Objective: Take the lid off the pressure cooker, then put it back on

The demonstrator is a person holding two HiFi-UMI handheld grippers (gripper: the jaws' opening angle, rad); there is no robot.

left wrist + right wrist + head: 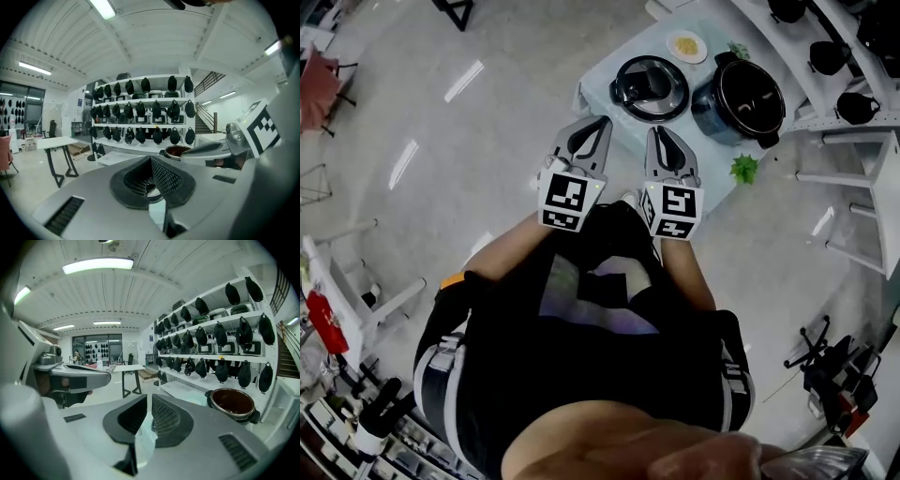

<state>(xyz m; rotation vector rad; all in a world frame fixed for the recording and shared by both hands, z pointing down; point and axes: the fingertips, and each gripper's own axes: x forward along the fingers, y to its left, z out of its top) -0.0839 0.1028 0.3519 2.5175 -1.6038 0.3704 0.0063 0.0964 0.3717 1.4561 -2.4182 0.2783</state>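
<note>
Pressure cooker (748, 98) — open, lidless, upright on pale bench (705, 155), toward the 3 o'clock end in the head view.
Lid (649, 87) — flat on same bench, handle up, just beside cooker at its 9 o'clock, apart from both tongs.
Left tongs (150, 161): pads together, nothing between; near bench edge, at 7 o'clock of lid.
Right tongs (149, 400): pads drawn almost together, thin slit only, nothing gripped; at 6 o'clock of lid, beside the left pair.
Small plate (686, 45) with yellow food at 1 o'clock of lid.
Green leafy sprig (743, 169) at bench edge, 6 o'clock of cooker.
White shelving (140, 101) with dark hanging items, beyond bench.
</note>
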